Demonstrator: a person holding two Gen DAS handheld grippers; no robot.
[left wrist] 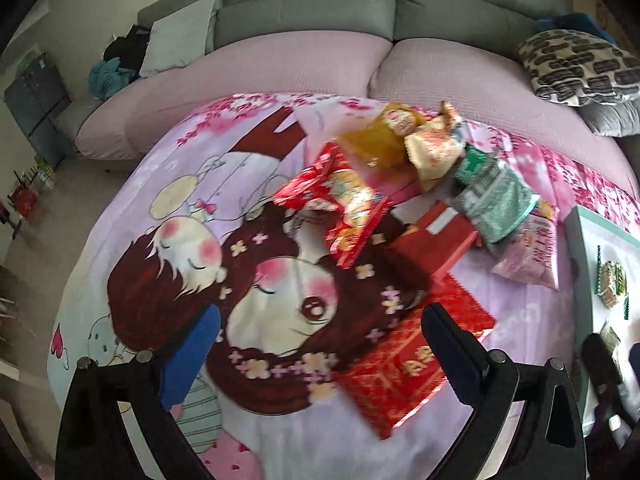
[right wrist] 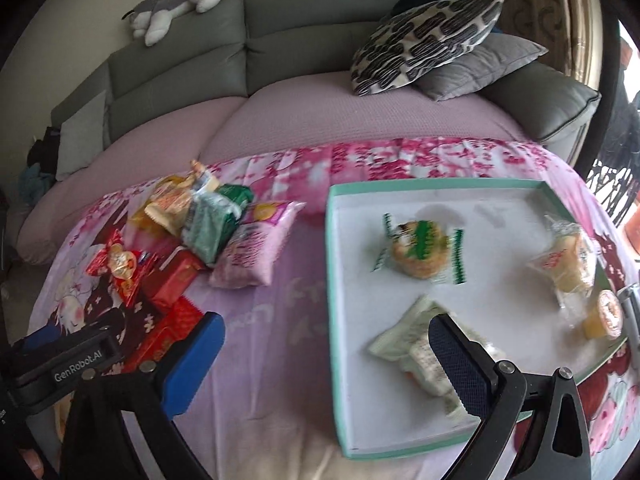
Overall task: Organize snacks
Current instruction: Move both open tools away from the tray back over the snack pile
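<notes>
Table: cartoon cloth (left wrist: 168, 240) covers it, sofa (right wrist: 304, 112) behind.
Left gripper (left wrist: 320, 344): jaws spread wide, holding nothing; red packet (left wrist: 404, 364) lies under the right jaw.
Snack pile (left wrist: 432, 184): far ahead of the left jaws.
Right gripper (right wrist: 326, 356): jaws spread wide, holding nothing.
Tray (right wrist: 332, 264): just right of the gap, four snacks inside; white pack (right wrist: 416, 352) sits under the right jaw.

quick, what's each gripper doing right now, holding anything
Left gripper: open, holding nothing, over the cartoon cloth.
Right gripper: open, holding nothing, at the tray edge.
</notes>
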